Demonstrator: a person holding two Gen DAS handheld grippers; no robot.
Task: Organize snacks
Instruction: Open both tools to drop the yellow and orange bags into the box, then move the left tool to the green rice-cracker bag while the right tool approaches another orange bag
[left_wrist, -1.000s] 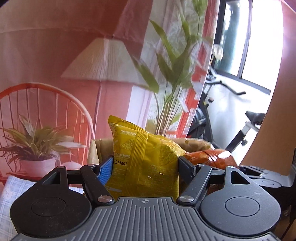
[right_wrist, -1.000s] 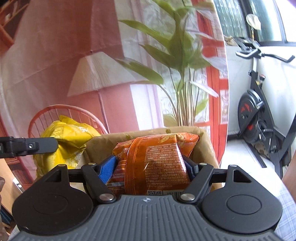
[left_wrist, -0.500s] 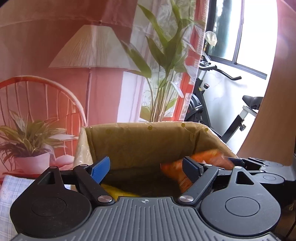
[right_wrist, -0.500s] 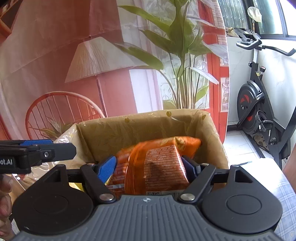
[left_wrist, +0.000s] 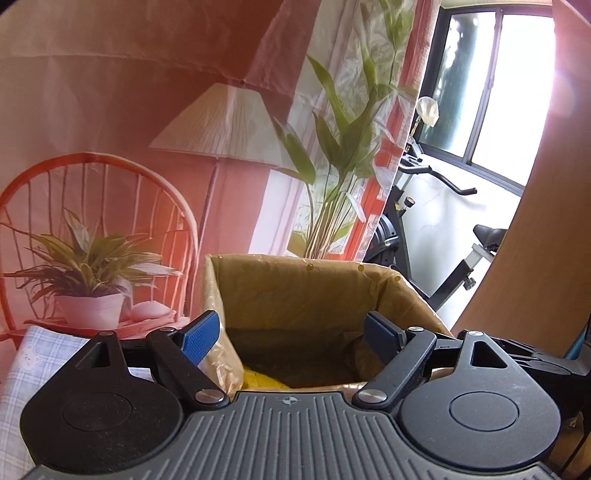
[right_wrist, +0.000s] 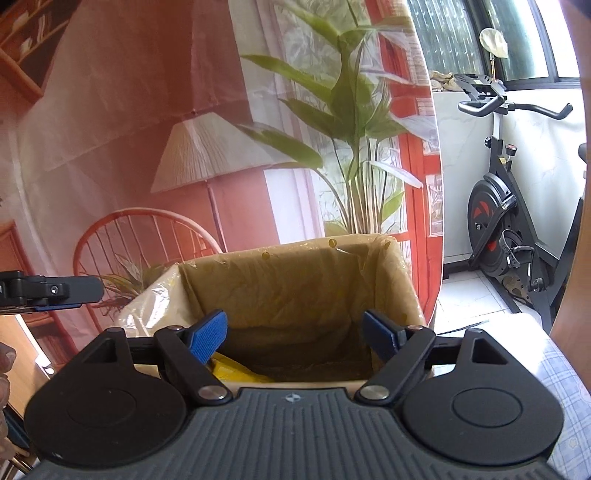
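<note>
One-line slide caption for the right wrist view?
Open right gripper poised over plastic-lined box with yellow snack bag inside.

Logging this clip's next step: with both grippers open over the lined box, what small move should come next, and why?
Probably lift both grippers back from the box to fetch more snacks. The left gripper and right gripper are open and hold nothing, and a yellow bag already lies inside.

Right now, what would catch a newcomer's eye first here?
Dead ahead stands an open cardboard box lined with yellowish plastic, a yellow snack bag peeking from its bottom. Both grippers, left and right, hover open over it, empty. Behind hangs a red printed backdrop.
</note>
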